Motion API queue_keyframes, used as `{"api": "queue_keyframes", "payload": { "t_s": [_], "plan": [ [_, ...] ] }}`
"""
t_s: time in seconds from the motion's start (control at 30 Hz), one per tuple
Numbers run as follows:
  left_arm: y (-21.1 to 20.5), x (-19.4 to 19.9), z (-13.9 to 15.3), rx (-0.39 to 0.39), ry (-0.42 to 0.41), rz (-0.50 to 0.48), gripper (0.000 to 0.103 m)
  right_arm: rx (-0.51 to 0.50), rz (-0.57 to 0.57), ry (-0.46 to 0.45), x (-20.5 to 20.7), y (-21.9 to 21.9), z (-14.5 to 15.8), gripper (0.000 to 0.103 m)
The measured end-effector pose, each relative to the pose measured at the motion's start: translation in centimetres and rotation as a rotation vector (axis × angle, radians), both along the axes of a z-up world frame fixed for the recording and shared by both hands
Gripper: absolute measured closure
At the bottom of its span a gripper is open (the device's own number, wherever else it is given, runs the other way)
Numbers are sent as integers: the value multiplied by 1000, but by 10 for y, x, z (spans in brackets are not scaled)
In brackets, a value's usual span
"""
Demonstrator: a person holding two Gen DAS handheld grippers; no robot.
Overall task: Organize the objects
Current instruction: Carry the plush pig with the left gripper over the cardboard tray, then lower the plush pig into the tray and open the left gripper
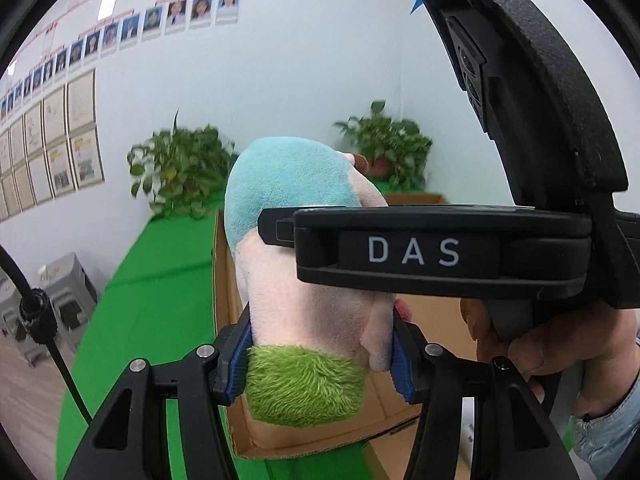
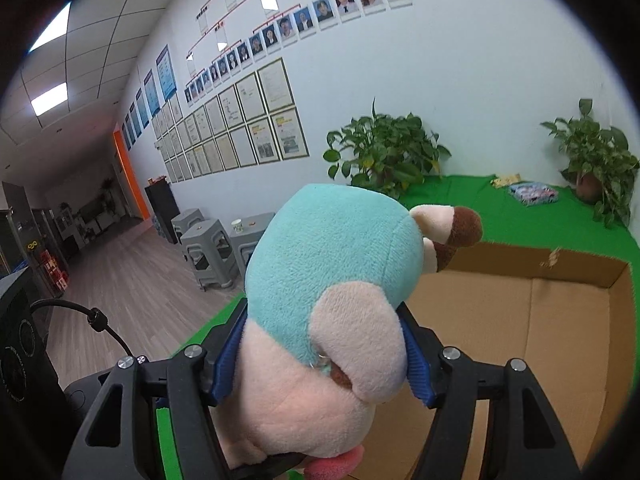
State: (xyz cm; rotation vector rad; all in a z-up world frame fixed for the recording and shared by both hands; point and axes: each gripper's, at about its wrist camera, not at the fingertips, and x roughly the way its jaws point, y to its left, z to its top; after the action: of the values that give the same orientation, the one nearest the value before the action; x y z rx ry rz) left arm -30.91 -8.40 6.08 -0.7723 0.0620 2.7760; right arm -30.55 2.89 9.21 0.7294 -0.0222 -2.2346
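Plush toy (image 2: 328, 280) clamped by both tools above cardboard box (image 2: 540, 320).

Plush toy (image 2: 332, 264) turquoise, pale pink w/ green fuzzy patch; cardboard box (image 2: 520, 320) brown; cloth (image 2: 500, 216) bright green.

A green-covered table (image 2: 500, 208) bears an open cardboard box (image 2: 580, 276), two potted plants (image 2: 384, 152) and small packets (image 2: 532, 193).
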Motion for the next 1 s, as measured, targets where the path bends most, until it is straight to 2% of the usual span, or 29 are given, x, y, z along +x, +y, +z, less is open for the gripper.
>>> {"api": "queue_keyframes", "payload": {
  "t_s": [0.37,0.6,0.77,0.9,1.0],
  "plan": [
    [-21,-38,-111,6,-166,32,49,46,40,-146,-30,-22,-85,37],
    [-42,-56,-162,27,-245,62,44,58,59,-177,-35,-33,-115,37],
    [-46,-39,-179,37,-277,73,41,72,77,-158,-30,-36,-128,36],
    [-57,-31,-177,48,-297,91,41,109,80,-143,-27,-40,-127,34],
    [-70,-26,-171,88,-299,84,41,133,80,-143,-24,-44,-128,28]
  ]
}}
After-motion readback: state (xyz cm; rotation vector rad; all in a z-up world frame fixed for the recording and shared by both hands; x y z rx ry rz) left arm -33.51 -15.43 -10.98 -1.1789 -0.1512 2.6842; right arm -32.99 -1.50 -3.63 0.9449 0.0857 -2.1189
